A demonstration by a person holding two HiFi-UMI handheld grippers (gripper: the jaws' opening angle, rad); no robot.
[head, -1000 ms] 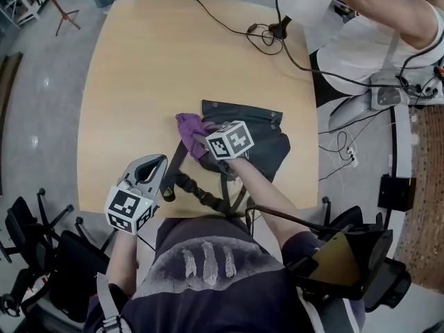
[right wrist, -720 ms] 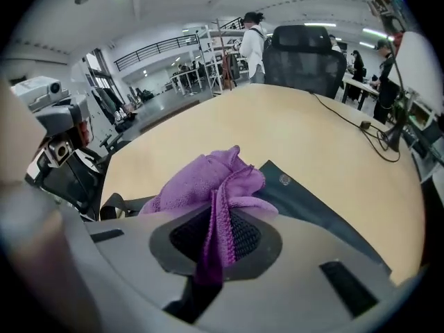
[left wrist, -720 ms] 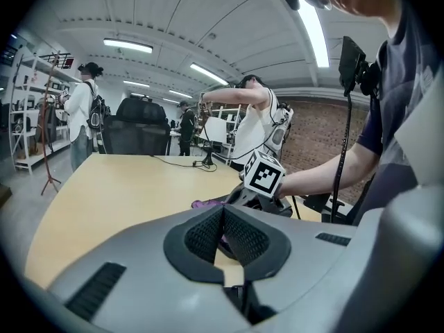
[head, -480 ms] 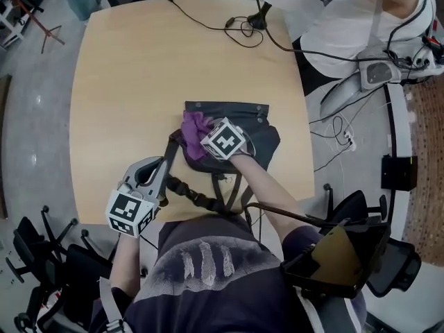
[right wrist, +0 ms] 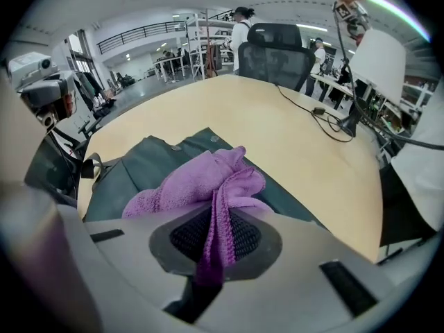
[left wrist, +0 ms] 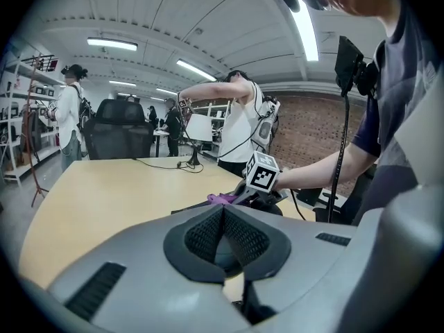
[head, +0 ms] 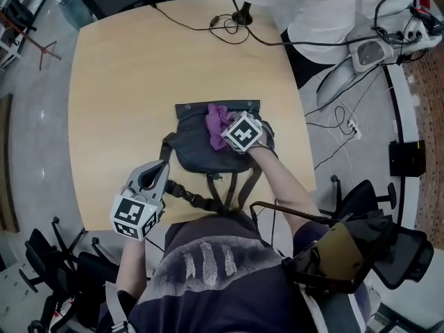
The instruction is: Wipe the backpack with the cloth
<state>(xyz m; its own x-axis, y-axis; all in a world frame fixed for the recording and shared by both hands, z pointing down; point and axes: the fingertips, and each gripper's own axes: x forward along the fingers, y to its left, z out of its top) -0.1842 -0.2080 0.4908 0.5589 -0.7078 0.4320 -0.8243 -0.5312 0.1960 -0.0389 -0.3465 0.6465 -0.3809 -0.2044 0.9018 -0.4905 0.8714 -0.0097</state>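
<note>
A dark grey backpack [head: 198, 148] lies flat near the table's front edge, its straps [head: 208, 201] trailing toward me. My right gripper [head: 227, 132] rests on its upper middle, shut on a bunched purple cloth [head: 219, 119]. The right gripper view shows the cloth [right wrist: 201, 182] pinched between the pads and spread over the backpack [right wrist: 139, 168]. My left gripper [head: 163, 168] sits at the backpack's left side, shut, with a dark backpack strap [left wrist: 253, 304] caught low between its pads. Its view shows the cloth [left wrist: 222, 198] ahead.
The wooden table [head: 125, 82] carries a black cable and a lamp base [head: 239, 16] at its far edge. Another person [head: 333, 12] stands at the far right corner. Office chairs [head: 48, 255] stand on the floor at lower left.
My right gripper has dragged the purple cloth from the backpack's left edge rightward across its top. The left gripper has stayed by the left strap.
</note>
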